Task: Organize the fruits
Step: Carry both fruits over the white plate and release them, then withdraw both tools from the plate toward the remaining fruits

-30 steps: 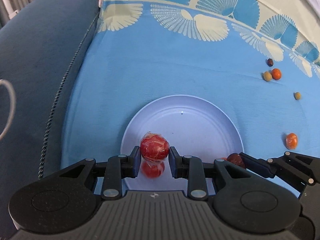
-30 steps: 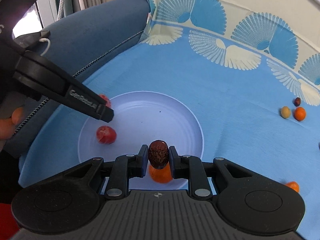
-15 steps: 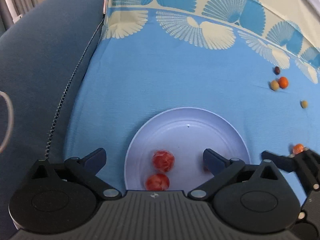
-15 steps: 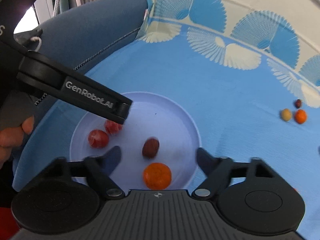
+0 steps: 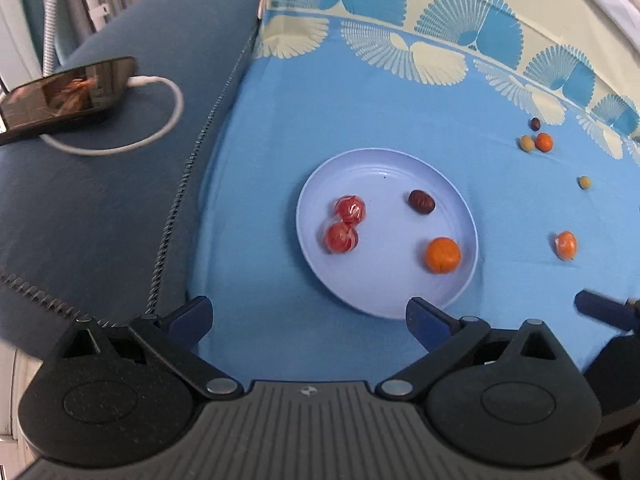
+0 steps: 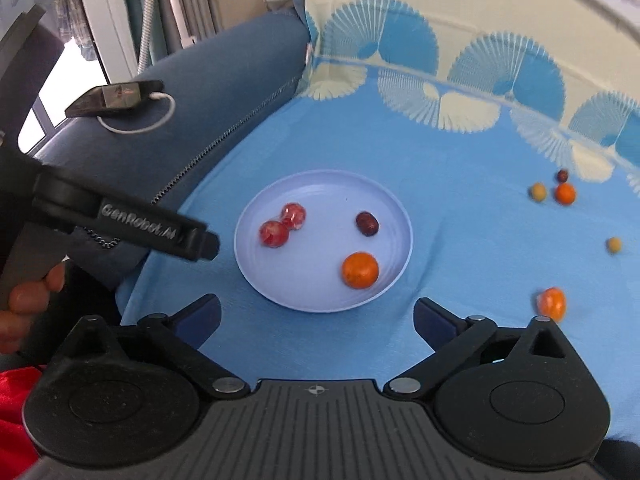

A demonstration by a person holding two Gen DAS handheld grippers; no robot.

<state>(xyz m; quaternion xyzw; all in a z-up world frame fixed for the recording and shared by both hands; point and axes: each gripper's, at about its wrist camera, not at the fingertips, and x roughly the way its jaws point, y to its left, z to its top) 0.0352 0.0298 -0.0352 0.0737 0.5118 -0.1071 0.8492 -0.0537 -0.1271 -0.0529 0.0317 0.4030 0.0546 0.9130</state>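
Note:
A pale lilac plate [image 5: 384, 168] [image 6: 320, 184] lies on the blue cloth. It holds two red wrapped fruits [image 5: 344, 224] [image 6: 282, 224], a dark red date [image 5: 421, 201] [image 6: 367, 223] and an orange [image 5: 442, 255] [image 6: 359, 269]. My left gripper [image 5: 308, 316] is open and empty, raised above the plate's near edge. My right gripper [image 6: 316, 314] is open and empty, raised near the plate's front. The left gripper's finger [image 6: 160, 232] shows in the right wrist view.
Loose fruits lie on the cloth at right: an orange one [image 5: 566, 245] [image 6: 553, 303], a small olive one [image 5: 584, 182] [image 6: 613, 244], and a cluster of three [image 5: 538, 140] [image 6: 558, 190]. A phone with white cable [image 5: 64, 94] [image 6: 116, 96] rests on the dark blue sofa arm.
Both grippers opened and dropped their fruits, the red one and the date, onto the plate. Both then pulled up and back from the plate.

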